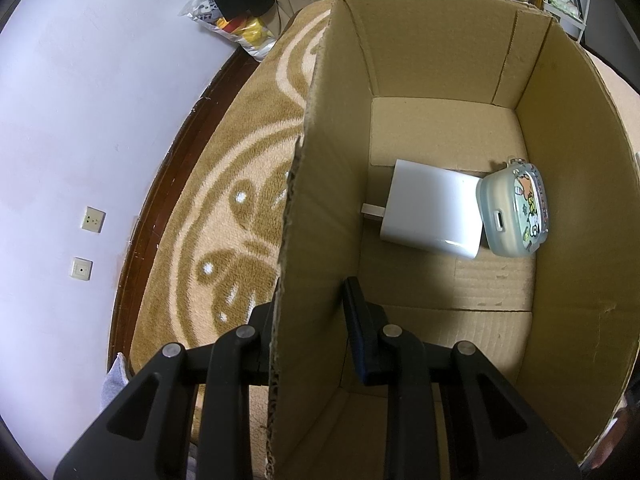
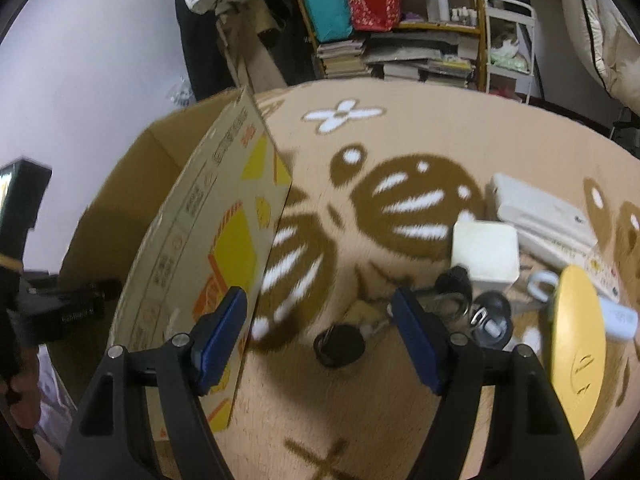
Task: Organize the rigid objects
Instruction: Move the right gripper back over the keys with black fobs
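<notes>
Left gripper [image 1: 310,332] clamped on the cardboard box [image 1: 448,80] wall; right gripper [image 2: 320,320] spread apart above a black key fob [image 2: 339,346].
Charger [image 1: 430,216] and earbud case [image 1: 514,210] lie inside. Lower straight, centre the fob between the pads, avoid snagging the neighbouring keys [image 2: 486,316] on the rug [image 2: 400,140].

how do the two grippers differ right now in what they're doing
The left gripper is shut on the cardboard box, pinching its side wall with one finger outside and one inside; the right gripper is open and holds nothing. The left one sits at the box, while the right one hangs above the rug, over a black key fob. The right fingers carry blue pads. Both have black two-finger frames and point downward.
</notes>
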Tool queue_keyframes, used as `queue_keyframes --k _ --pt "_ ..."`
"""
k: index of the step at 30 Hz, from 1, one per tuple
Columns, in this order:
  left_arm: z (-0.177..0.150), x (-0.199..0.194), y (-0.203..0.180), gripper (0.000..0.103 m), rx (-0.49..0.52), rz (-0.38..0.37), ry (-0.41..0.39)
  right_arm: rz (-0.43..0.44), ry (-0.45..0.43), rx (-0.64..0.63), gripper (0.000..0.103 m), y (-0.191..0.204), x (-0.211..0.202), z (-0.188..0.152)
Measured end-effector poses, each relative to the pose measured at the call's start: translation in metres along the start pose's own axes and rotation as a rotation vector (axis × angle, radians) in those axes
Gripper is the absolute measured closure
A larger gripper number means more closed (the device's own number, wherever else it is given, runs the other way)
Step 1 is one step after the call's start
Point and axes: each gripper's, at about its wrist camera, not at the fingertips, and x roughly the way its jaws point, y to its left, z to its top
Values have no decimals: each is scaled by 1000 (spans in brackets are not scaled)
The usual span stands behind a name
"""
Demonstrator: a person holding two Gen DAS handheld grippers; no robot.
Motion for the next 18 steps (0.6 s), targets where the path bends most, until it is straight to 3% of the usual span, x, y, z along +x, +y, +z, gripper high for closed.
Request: queue_keyframes --k 4,18 --pt "0 0 0 77 1 0 0 2 40 -8 30 3 8 -6" --pt "0 0 0 77 0 1 -1 -31 104 47 30 -8 22 -16"
